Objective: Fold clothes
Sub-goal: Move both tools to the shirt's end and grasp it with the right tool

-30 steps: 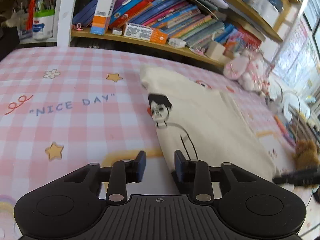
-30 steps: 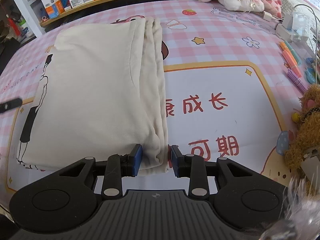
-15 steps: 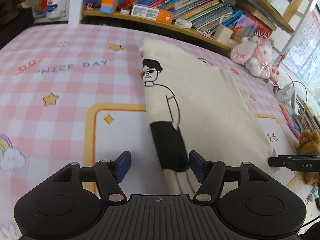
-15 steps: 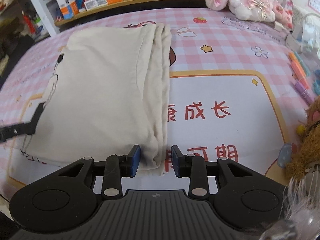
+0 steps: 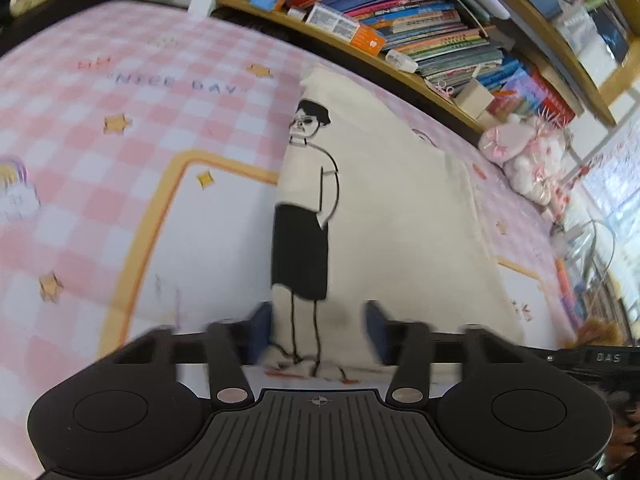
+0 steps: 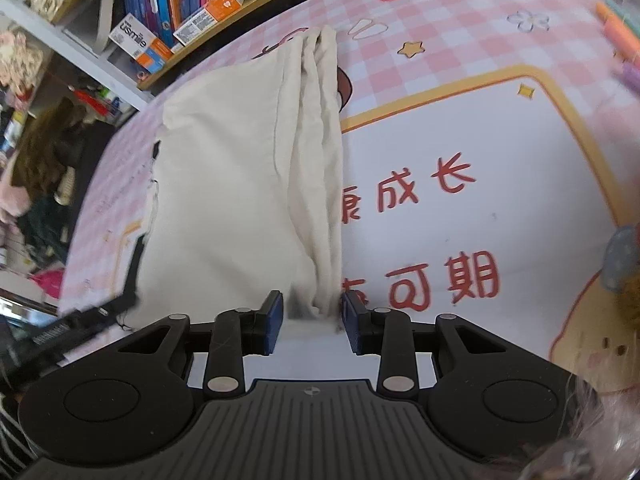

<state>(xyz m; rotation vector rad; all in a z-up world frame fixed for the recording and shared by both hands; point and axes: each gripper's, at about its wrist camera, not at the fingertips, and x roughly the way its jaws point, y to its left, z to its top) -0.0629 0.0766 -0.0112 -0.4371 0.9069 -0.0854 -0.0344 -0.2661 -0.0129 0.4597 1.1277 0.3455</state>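
Note:
A cream folded garment (image 5: 392, 216) with a black cartoon figure print lies flat on the pink checked mat (image 5: 120, 152). My left gripper (image 5: 318, 328) is open and blurred. Its fingers stand on either side of the garment's near left edge, where the printed legs end. In the right wrist view the same garment (image 6: 224, 184) shows its bunched folded edge on the right. My right gripper (image 6: 312, 318) is open, with the near right corner of that folded edge between its blue pads (image 6: 274, 320). The left gripper's body (image 6: 80, 320) shows at the garment's left.
A bookshelf (image 5: 400, 28) full of books runs along the far edge of the mat. Pink plush toys (image 5: 524, 156) sit at the far right. A brown furry toy (image 6: 628, 292) lies right of my right gripper, with pens (image 6: 616, 36) beyond it.
My left gripper drew back from mid-garment to its near left edge, opened wide, then narrowed around that edge. The right gripper kept the near right corner between its fingers while tilting.

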